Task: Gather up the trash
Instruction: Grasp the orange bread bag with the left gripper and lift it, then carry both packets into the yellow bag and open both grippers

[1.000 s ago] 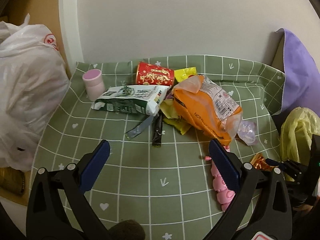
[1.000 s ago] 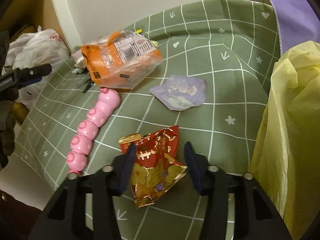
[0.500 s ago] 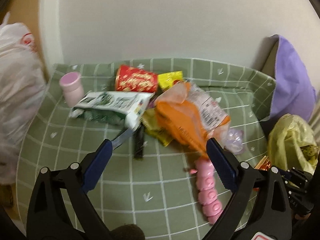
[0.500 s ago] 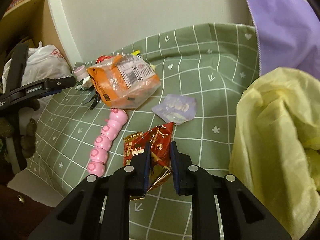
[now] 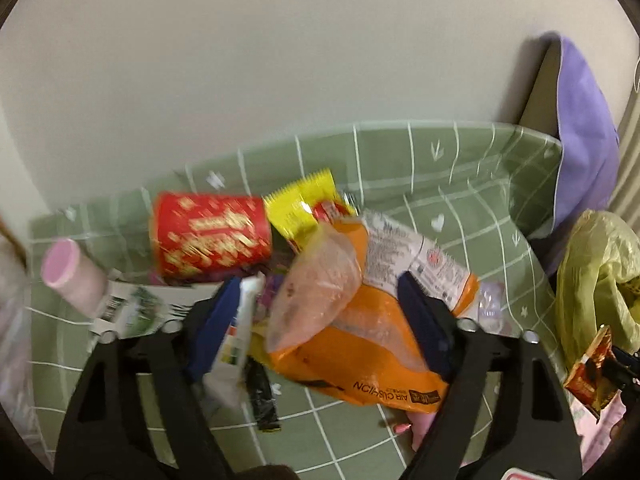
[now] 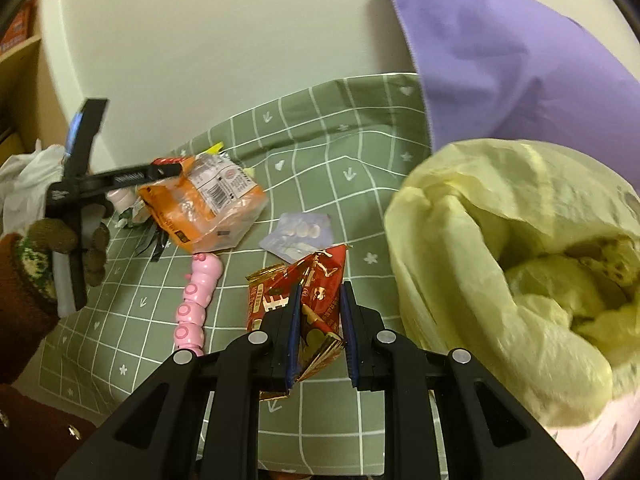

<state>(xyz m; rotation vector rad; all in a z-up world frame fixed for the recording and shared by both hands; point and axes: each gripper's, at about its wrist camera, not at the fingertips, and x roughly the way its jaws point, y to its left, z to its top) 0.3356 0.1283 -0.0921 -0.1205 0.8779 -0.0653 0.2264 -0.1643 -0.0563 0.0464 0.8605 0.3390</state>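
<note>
In the left wrist view, my left gripper (image 5: 320, 320) is over the trash pile and its jaws are closing. The orange snack bag (image 5: 360, 344) lies between them. The right pad lies against the bag, while the left pad stands off it beside a white-green carton (image 5: 136, 312). In the right wrist view, my right gripper (image 6: 320, 328) is shut on a red-gold foil wrapper (image 6: 312, 276), held above the green checked cloth (image 6: 340, 152). The open yellow trash bag (image 6: 500, 260) stands just right of it.
A red cup (image 5: 210, 236), yellow wrapper (image 5: 300, 204), pink bottle (image 5: 72, 280) and black sachet (image 5: 262, 396) crowd the pile. A pink caterpillar toy (image 6: 196, 292) and lilac blister pack (image 6: 298, 234) lie mid-cloth. A purple pillow (image 6: 520, 60) leans at the back right, and a gloved hand (image 6: 60, 240) is at left.
My left gripper moved forward over the pile and its jaws narrowed around the orange bag. My right gripper closed on the foil wrapper and lifted it off the cloth, toward the yellow bag.
</note>
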